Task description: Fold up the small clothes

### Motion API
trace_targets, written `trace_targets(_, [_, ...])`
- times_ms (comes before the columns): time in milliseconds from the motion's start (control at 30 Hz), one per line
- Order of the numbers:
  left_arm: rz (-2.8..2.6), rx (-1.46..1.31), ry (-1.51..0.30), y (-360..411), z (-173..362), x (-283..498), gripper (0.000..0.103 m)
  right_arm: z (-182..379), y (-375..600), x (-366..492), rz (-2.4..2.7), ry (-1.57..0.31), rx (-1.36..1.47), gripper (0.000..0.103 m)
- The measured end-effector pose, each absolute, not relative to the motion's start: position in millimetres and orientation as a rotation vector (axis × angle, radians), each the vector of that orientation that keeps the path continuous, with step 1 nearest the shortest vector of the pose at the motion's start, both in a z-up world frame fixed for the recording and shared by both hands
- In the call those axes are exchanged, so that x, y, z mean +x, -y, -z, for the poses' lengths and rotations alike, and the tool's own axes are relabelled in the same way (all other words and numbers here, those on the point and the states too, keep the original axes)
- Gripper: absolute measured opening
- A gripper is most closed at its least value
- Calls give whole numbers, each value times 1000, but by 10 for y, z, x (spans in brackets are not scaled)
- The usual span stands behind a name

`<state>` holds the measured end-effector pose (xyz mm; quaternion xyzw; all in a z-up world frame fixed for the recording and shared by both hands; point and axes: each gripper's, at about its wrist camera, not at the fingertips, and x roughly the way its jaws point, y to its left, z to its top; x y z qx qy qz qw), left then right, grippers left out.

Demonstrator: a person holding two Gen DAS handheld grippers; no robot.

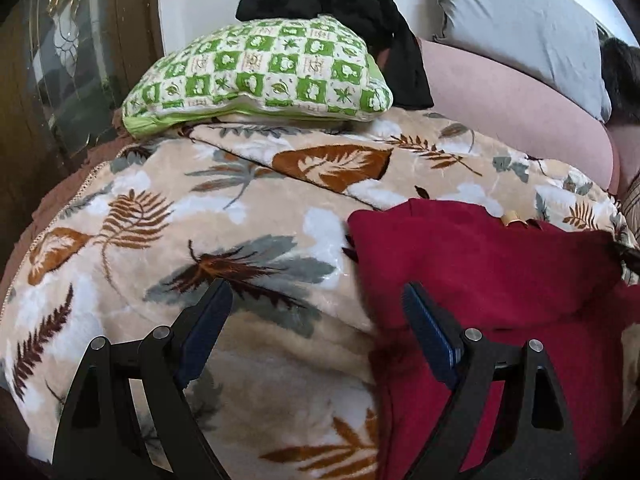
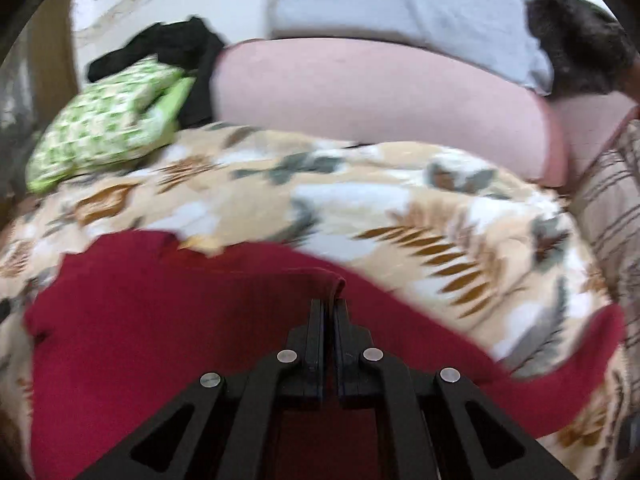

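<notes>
Left wrist view gave us the left gripper (image 1: 316,300) with its fingers spread wide apart and nothing between them, held over the leaf-print blanket (image 1: 224,208). Its right finger (image 1: 424,316) hung above the left edge of the red garment (image 1: 492,272), though we could not tell whether it touched the cloth. The garment lay on the blanket at the near right, with a small tan tag (image 1: 512,218) at its far edge. Farther back we saw a green checked pillow (image 1: 260,76) resting on the blanket, a black garment (image 1: 360,8) draped over and behind it, a pink bedsheet (image 1: 512,108) to the right, and a grey pillow (image 1: 520,28) beyond.

From the right wrist view, which was blurred, we saw the right gripper (image 2: 329,304) with its fingers pressed together on a raised fold of the red garment (image 2: 160,300). The rest of the cloth spread out on the blanket (image 2: 360,200) on both sides of it.
</notes>
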<state>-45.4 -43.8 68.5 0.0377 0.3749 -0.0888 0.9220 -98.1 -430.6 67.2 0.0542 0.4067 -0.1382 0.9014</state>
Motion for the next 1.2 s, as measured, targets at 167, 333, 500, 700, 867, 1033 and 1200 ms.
trace_targets(167, [203,137,-778,665,-606,-408,87,-436,4429,-878,364,-945,67,21])
trace_targets(333, [192,184,-806,769,-481,-363,87,-737,4312,-1264,289,-820,145,29])
trace_targets(500, [183,196,-829,802,-402,-344,87,-395,4067,-1085,208,-924,132,29])
trace_targets(700, [184,198,-835,811,-412,-348,87,-251,4083,-1065,231,-978,142,29])
trace_targets(867, [182,189,-818,791,-490,-374,87,-441,4062,-1164,221,-932,133,29])
trace_targets(1033, [197,165,-800,771,-606,-401,87,-381,4044,-1142,224,-946,129,32])
trace_targets(1200, [285,104,-787,813,-707,-439,87,-233,4106,-1142,217,-986,162,34])
